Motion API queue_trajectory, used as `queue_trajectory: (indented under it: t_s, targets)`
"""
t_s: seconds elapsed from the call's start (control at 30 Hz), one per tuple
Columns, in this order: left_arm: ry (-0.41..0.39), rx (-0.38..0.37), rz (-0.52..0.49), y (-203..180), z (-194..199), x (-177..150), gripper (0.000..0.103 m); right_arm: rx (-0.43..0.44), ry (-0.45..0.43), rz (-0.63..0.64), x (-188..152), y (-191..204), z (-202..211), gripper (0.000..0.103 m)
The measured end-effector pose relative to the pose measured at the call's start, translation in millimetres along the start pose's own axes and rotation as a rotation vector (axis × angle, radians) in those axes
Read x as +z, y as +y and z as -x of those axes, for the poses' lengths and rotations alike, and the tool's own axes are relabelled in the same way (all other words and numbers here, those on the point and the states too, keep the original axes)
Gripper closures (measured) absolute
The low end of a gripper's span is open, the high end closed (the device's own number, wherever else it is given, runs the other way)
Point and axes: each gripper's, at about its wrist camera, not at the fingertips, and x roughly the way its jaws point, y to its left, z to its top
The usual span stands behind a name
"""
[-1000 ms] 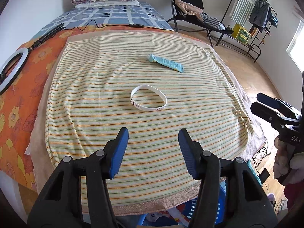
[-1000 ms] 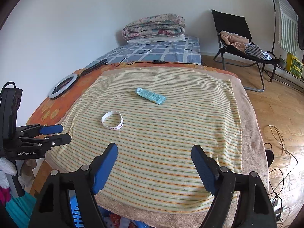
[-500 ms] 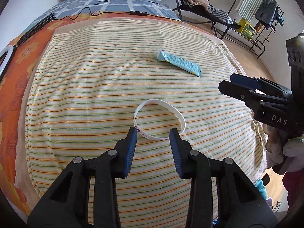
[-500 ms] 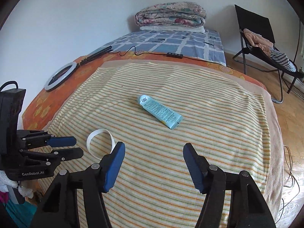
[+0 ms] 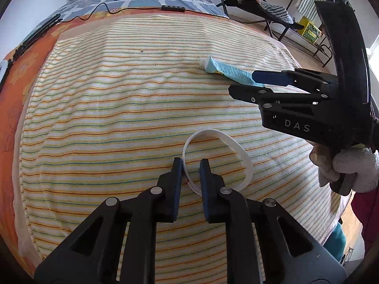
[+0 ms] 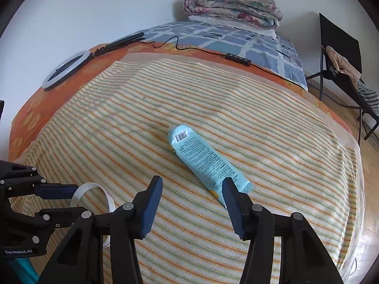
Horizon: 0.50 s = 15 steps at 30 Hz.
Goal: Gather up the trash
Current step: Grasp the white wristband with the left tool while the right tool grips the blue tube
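Both tools have advanced: left tool [image 5: 191, 165] nearly closed astride one white rubber wristband [image 5: 236, 150]; right tool [image 6: 193, 189] wide open, empty, at one light-blue plastic tube [image 6: 203, 158].

The wristband [image 5: 216, 159] lies on the striped towel [image 5: 118, 118] at the near side, its near-left edge between the left gripper [image 5: 191, 165] fingers; the tube [image 6: 208, 163] lies on the same towel farther off and to the right, its near end just ahead of the right gripper [image 6: 193, 195]; ring light [image 6: 67, 69] sits far left; folded quilt [image 6: 233, 9] way at the back; chair [image 6: 343, 54] far right.
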Motion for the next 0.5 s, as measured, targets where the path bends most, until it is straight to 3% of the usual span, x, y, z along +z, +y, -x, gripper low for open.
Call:
queue_trajectory:
  t_s: [0.23, 0.33, 0.37, 0.5]
  targets:
    - [-0.010, -0.004, 0.001, 2.9, -0.7, 1.5, 0.098, -0.037, 0.008, 0.057, 16.4, -2.0, -19.4, 0.050]
    - [-0.014, 0.003, -0.008, 1.2, -0.3, 1.5, 0.099, -0.018, 0.009, 0.028, 22.5, -11.2, -22.1, 0.062]
    - [-0.016, 0.003, -0.008, 1.3, -0.1, 1.9, 0.099, -0.002, 0.012, 0.009, 24.3, -15.5, -23.3, 0.071]
    - [-0.018, 0.008, -0.008, 1.6, -0.3, 3.3, 0.099, 0.068, 0.011, -0.071, 26.8, -33.3, -24.0, 0.081]
